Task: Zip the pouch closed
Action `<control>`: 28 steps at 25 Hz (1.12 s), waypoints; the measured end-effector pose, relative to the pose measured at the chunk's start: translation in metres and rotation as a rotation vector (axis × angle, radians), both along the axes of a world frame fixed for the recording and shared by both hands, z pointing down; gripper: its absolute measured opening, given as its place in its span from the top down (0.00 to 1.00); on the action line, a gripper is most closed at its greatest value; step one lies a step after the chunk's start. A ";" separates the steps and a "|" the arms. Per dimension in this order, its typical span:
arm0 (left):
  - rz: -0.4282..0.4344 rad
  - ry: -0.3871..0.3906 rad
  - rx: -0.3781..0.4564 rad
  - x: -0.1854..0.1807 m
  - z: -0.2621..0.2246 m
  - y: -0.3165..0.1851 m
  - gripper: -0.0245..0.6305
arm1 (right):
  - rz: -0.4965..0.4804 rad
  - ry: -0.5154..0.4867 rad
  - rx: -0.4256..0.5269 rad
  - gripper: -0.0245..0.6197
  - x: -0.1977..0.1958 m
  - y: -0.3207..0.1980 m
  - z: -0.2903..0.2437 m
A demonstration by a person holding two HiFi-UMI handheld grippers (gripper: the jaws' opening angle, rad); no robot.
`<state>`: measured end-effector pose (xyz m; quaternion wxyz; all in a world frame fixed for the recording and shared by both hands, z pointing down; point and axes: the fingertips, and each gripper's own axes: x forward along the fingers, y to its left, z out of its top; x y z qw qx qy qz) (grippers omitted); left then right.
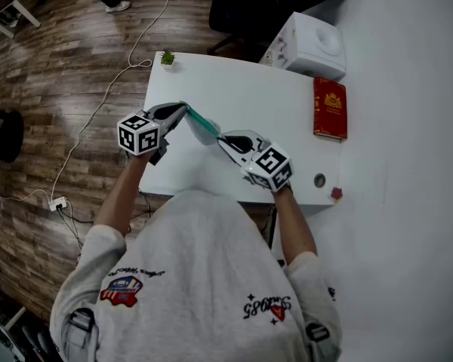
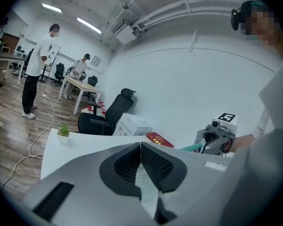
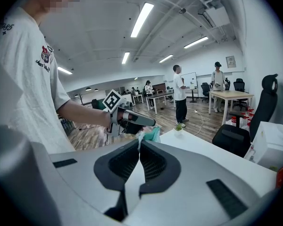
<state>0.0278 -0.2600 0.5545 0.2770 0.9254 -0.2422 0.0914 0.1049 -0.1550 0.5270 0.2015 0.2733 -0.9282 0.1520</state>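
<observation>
We are clamping the slim teal fabric pouch (image 1: 201, 124) in left gripper (image 1: 186, 110) and right gripper (image 1: 220, 137); probably best pulling taut, straight along the zip.

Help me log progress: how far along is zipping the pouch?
Done: the pouch is held up over the table, stretched between both grippers. In hand: the left gripper is shut on one end, the right gripper on the other. Left: the zip's state can't be made out, so closing isn't confirmed.

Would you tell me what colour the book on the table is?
The book is red with a gold emblem, clearest in the head view.
</observation>
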 end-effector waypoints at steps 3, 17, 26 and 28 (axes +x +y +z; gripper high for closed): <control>-0.020 -0.004 -0.001 -0.011 0.001 -0.002 0.95 | -0.004 -0.003 -0.002 0.95 -0.003 0.002 -0.001; -0.088 -0.005 -0.028 -0.036 0.010 -0.004 0.95 | -0.006 -0.025 -0.002 0.95 -0.015 0.006 -0.002; -0.080 -0.005 -0.025 -0.029 0.012 0.001 0.95 | 0.042 -0.091 0.026 0.94 -0.014 -0.008 -0.018; -0.079 -0.012 -0.019 -0.026 0.013 0.001 0.95 | 0.048 -0.104 0.031 0.94 -0.016 -0.010 -0.021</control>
